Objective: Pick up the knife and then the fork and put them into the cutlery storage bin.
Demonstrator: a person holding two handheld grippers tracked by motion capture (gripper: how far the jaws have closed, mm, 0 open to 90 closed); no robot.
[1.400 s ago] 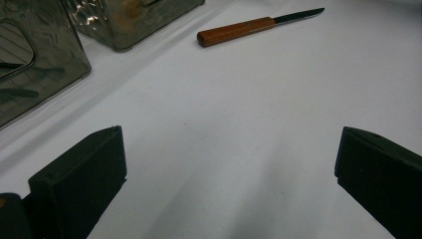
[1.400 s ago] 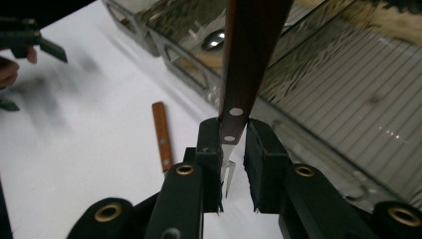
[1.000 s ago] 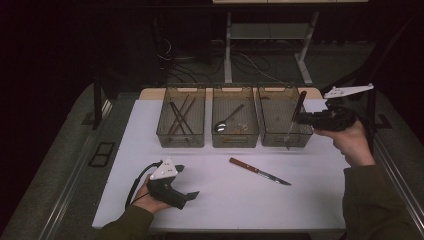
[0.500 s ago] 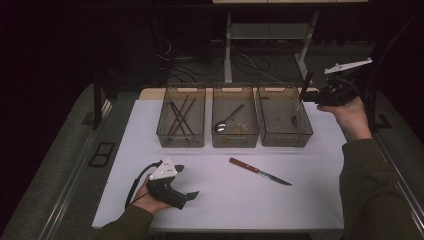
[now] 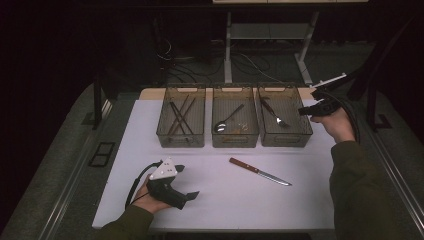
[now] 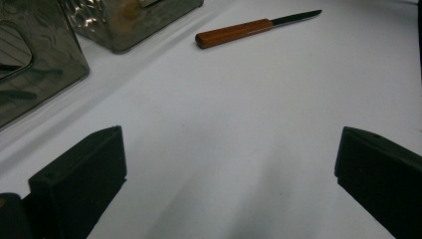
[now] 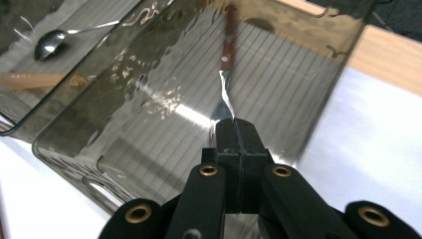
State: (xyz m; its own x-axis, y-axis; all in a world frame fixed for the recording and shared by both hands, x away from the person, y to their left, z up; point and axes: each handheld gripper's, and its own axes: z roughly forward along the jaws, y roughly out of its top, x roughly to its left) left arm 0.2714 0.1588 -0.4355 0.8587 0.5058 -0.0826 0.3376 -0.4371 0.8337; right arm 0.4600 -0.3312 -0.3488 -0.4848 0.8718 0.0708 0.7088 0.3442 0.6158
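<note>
Fork (image 5: 274,113) lies inside the right-hand bin (image 5: 305,131), just in front of the right gripper (image 5: 306,111), whose jaws have just closed and now meet with nothing between them. In the right gripper view the tines sit just past the shut tips (image 7: 237,130), behind the clear wall. The right hand (image 5: 336,122) hovers at the bin's right wall, gripper pointing left. The fork's long axis runs from far left to near right, wooden handle far, tines near. The left gripper (image 5: 186,186) rests on the white mat (image 5: 150,130) at near left, jaws wide apart and empty, pointing right toward the knife (image 5: 259,171), which lies well apart.
</note>
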